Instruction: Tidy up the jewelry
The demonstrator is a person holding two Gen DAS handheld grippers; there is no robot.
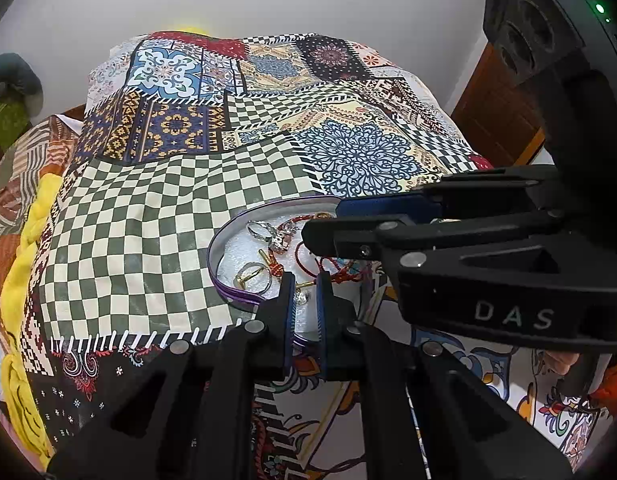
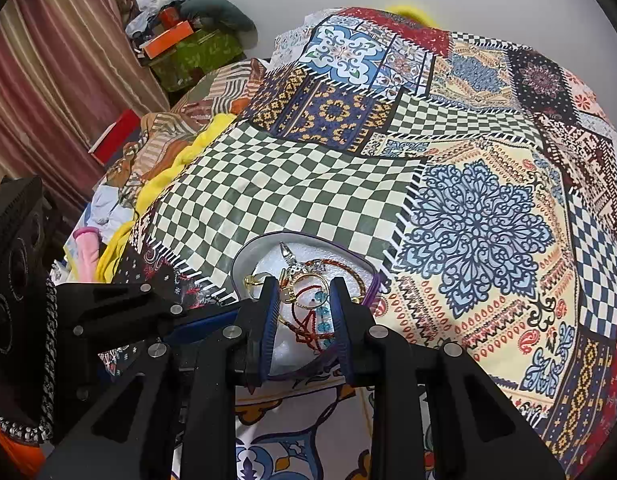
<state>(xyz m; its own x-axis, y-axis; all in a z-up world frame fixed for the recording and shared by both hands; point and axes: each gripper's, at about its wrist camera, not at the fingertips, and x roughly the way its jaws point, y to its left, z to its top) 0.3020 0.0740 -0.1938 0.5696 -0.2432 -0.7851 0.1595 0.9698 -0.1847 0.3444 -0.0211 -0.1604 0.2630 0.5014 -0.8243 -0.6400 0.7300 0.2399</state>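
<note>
A purple-rimmed oval tray [image 1: 214, 248] lined with white foam lies on the patchwork bedspread; it also shows in the right wrist view [image 2: 238, 264]. It holds several rings [image 1: 250, 274], a silver piece [image 1: 264, 230] and red cord bracelets [image 1: 336, 270]. My left gripper [image 1: 306, 280] hovers low over the tray's near edge, jaws slightly apart around a small silver piece [image 1: 301, 298]; I cannot tell whether they grip it. My right gripper [image 2: 302, 288] is open over the tray, above a gold ring [image 2: 308, 280] and red cord [image 2: 308, 330]. It reaches across the tray in the left view [image 1: 322, 224].
The patchwork bedspread [image 2: 268, 184] covers the surface. A yellow blanket [image 1: 24, 240] lies along the left side. Boxes and clutter [image 2: 188, 48] are stacked at the far left by a striped curtain [image 2: 48, 60]. A wooden door [image 1: 496, 108] stands at the right.
</note>
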